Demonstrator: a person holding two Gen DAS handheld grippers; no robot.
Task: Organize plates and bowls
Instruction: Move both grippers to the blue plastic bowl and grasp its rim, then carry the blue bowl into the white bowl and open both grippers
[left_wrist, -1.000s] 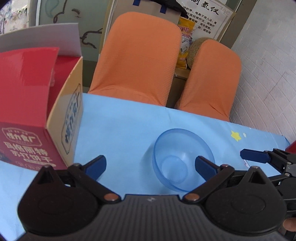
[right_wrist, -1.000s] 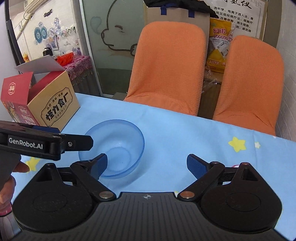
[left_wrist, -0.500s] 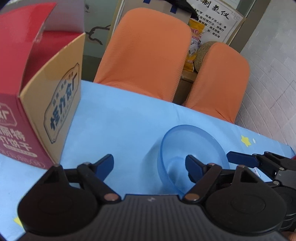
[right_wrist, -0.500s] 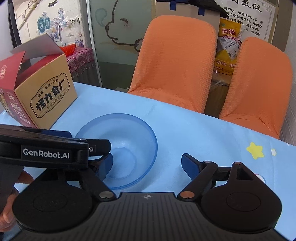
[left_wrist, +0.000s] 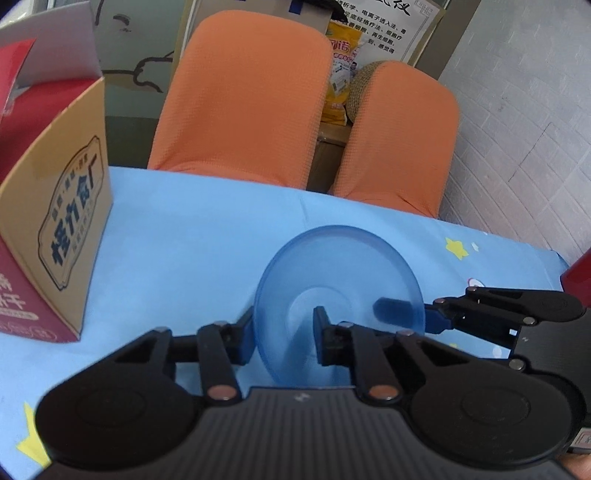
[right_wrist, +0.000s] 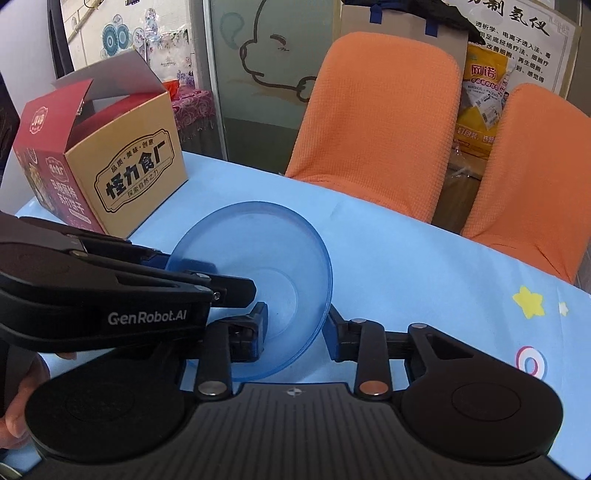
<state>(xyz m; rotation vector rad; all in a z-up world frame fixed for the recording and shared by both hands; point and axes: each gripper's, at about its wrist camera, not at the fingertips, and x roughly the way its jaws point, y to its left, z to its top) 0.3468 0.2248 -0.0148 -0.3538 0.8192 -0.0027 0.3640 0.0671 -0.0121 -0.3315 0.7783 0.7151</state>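
The blue bowl (left_wrist: 338, 295) sits mid-table on the blue cloth, nearer the near edge, with the open carton (right_wrist: 110, 173) toward the left edge. The left gripper (left_wrist: 284, 339) pinches the bowl's left wall, one finger outside and one inside; the right gripper (right_wrist: 295, 328) does likewise on the right wall. The thin, slick plastic could slip or flex if the two grips pull apart or lift unevenly, and the bowl might tip or twist. Whether the bowl rests on the cloth or hangs just above is unclear, its underside is hidden, and no plates show.
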